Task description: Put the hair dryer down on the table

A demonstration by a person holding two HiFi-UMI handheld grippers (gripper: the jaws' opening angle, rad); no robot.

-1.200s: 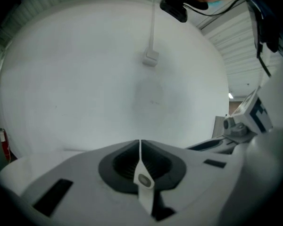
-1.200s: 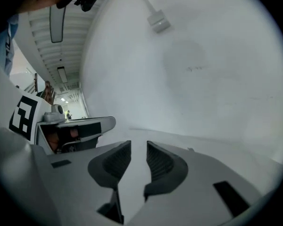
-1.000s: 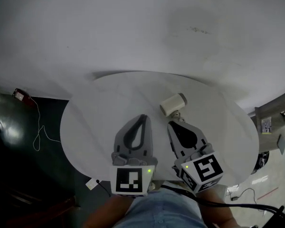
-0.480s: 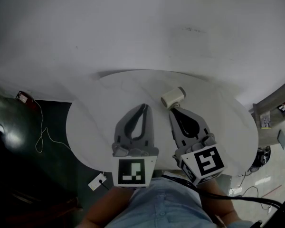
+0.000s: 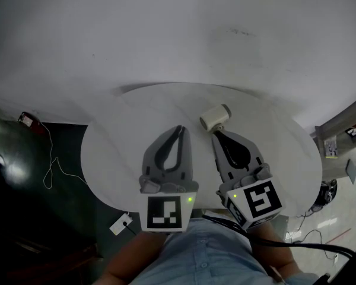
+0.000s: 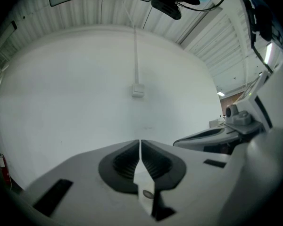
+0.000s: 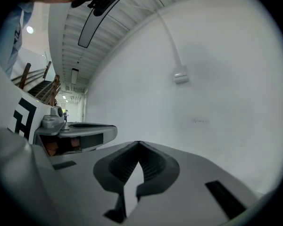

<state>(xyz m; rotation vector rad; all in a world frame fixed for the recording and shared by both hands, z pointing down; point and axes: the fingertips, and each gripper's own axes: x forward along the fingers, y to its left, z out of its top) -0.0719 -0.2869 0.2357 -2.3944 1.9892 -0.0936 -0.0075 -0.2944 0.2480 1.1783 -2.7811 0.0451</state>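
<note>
Over the last second very little has moved. The hair dryer [image 5: 215, 118] has kept its place on the round white table [image 5: 124, 135], lying on its side just beyond the tips of my right gripper [image 5: 216, 135]. I cannot tell whether the tips touch it or stand just clear. That gripper's jaws have stayed pressed together with nothing between them, and my left gripper [image 5: 179, 129] beside it is just as tightly closed and just as empty. Both seem to have come up slightly and now point roughly level at the bare wall, side by side, not reaching for anything. To my mind the dryer is already put down and let go, so the task looks finished and all that remains is to draw my hands back. By my count there is one hair dryer, one table and two grippers, each with one marker cube [image 5: 168, 212]. There is also one small box [image 6: 137, 90] on the wall ahead, and one thin white cable [image 5: 50, 165] trailing on the dark floor to my left.
</note>
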